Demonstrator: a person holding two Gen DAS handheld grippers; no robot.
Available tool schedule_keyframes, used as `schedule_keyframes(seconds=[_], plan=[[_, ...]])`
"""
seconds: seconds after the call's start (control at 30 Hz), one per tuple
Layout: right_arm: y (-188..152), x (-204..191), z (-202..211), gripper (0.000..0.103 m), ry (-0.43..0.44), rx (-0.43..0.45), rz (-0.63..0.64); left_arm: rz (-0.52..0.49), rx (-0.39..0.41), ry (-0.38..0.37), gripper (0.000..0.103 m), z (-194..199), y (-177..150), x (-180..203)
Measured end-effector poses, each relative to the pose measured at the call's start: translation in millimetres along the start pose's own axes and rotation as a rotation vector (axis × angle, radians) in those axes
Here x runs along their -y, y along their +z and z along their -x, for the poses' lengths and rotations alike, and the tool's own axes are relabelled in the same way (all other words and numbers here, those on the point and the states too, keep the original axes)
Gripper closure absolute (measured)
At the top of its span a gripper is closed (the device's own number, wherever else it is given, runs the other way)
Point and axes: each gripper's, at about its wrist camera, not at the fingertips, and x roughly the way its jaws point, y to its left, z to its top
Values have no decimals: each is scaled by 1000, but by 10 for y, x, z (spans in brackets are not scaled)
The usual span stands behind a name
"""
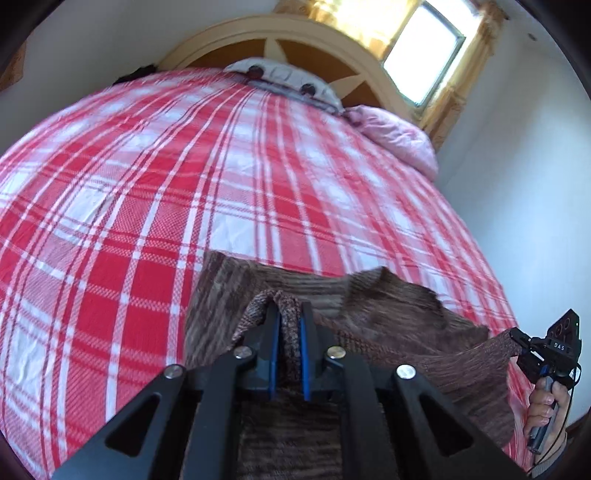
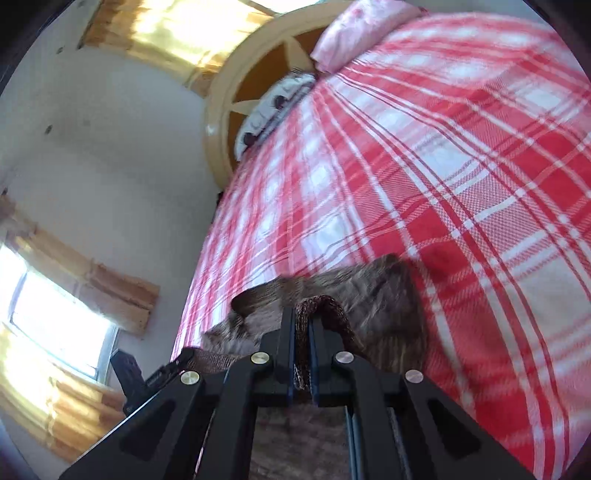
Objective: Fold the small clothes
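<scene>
Two grippers, left gripper (image 1: pixel 289 314) and right gripper (image 2: pixel 303 325), each clamped on an edge of the brown knitted garment (image 1: pixel 388 306), which hangs partly over the red checked bedspread (image 1: pixel 147 184).

A wide bed (image 1: pixel 155 177) fills the room, spread with a red-and-white plaid cover. At its head, against the arched cream headboard (image 1: pixel 258 33), lies a pale patterned pillow (image 1: pixel 284 79) and beside it a bunched pink quilt (image 1: pixel 395 134). Near the foot, a brown knitted garment (image 1: pixel 388 306) partly rests on the cover
</scene>
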Motion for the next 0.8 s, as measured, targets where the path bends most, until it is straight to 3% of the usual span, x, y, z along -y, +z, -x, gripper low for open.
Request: schedule_keyframes(seconds=[0.07, 0.1, 0.13, 0.17, 0.2, 0.23, 0.27, 0.33, 0.47, 0.53, 0.67, 0.73, 0.8], plan=[[116, 84, -96, 94, -15, 7, -15, 20, -6, 17, 89, -84, 48, -43], [132, 71, -93, 80, -47, 23, 4, 35, -5, 27, 88, -98, 67, -67], [126, 49, -75, 46, -64, 35, 22, 48, -16, 27, 82, -99, 77, -85], [97, 8, -34, 29, -74, 49, 48, 51, -29, 22, 69, -95, 68, -103], [64, -31, 8, 18, -74, 62, 74, 48, -29, 36, 58, -64, 51, -117], [9, -103, 51, 18, -83, 62, 125, 39, -16, 69, 34, -12, 25, -126], [-35, -157, 77, 18, -97, 59, 162, 25, 14, 99, 23, 67, -9, -134], [-205, -320, 156, 18, -133, 62, 270, 6, 67, 124, 22, 207, -89, -153], [-658, -602, 135, 18, -55, -94, 397, -41, 89, 142, 22, 463, -277, -113], [-824, -662, 55, 18, -39, -178, 422, -116, 69, 152, 21, 507, -371, -5], [-872, -698, -361, 18, -82, -337, 394, -375, -51, 254, 14, 196, -462, 372], [-773, -737, -498, 18, -145, -302, 384, -453, -31, 331, 14, 39, -415, 511], [-585, -835, -592, 18, -171, -233, 404, -516, 38, 412, 14, -77, -284, 587]])
